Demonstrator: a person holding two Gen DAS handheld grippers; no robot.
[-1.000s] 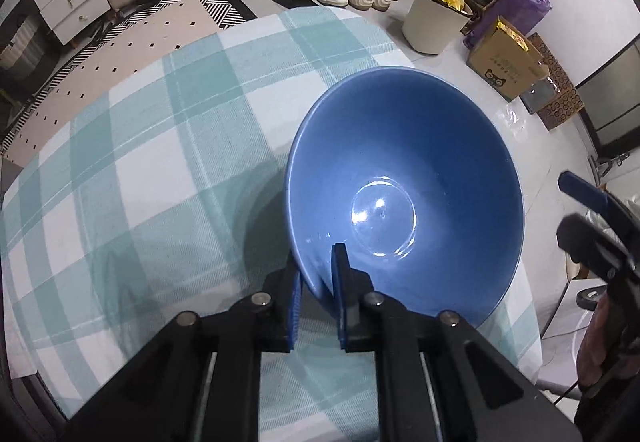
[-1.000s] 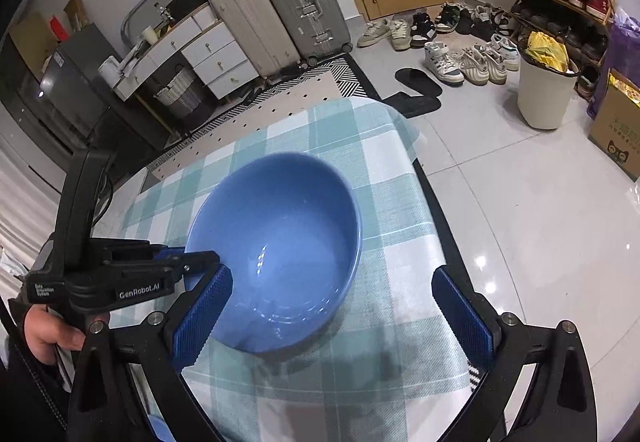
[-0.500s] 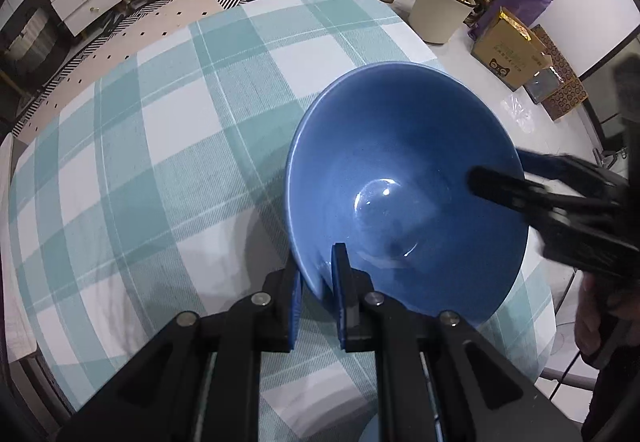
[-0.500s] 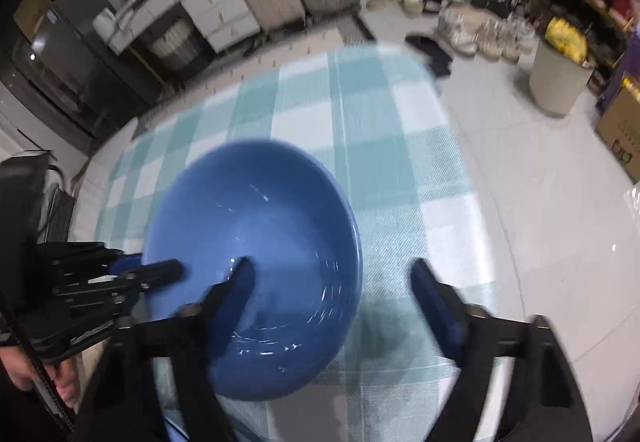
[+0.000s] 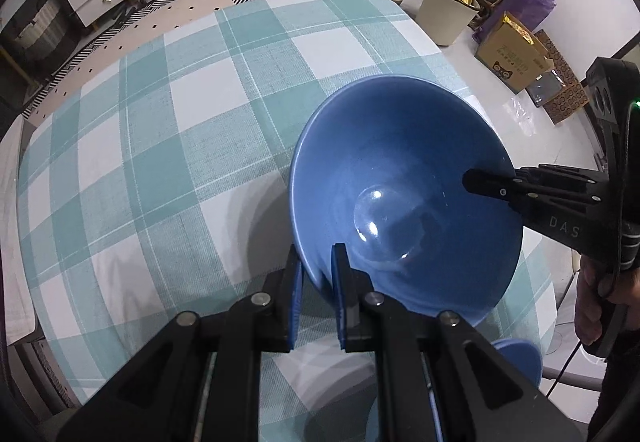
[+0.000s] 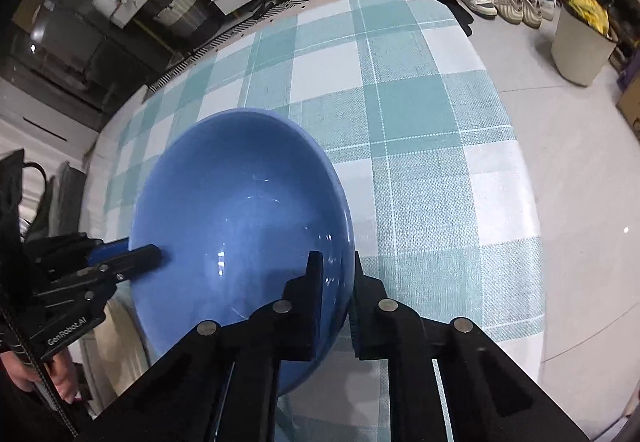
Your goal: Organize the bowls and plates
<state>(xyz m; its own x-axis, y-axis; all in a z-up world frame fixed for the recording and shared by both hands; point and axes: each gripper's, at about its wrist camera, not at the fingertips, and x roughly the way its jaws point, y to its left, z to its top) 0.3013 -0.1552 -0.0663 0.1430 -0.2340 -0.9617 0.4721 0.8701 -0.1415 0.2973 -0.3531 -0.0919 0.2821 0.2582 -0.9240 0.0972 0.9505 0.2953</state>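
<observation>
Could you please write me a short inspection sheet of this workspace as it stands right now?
Surface: table under a teal-and-white checked cloth, mostly bare.
Job's things: glossy blue ceramic bowl, tilted; a second blue dish peeks out at the near edge.
Clutter: nothing seen on the cloth.
Grippers: left tongs shut on the bowl's near rim; right tongs have just been closing and now clamp the opposite rim.
Cables: thin dark cord below the right hand.
Surroundings: shoes, cream waste bin, suitcases, white drawers.
</observation>
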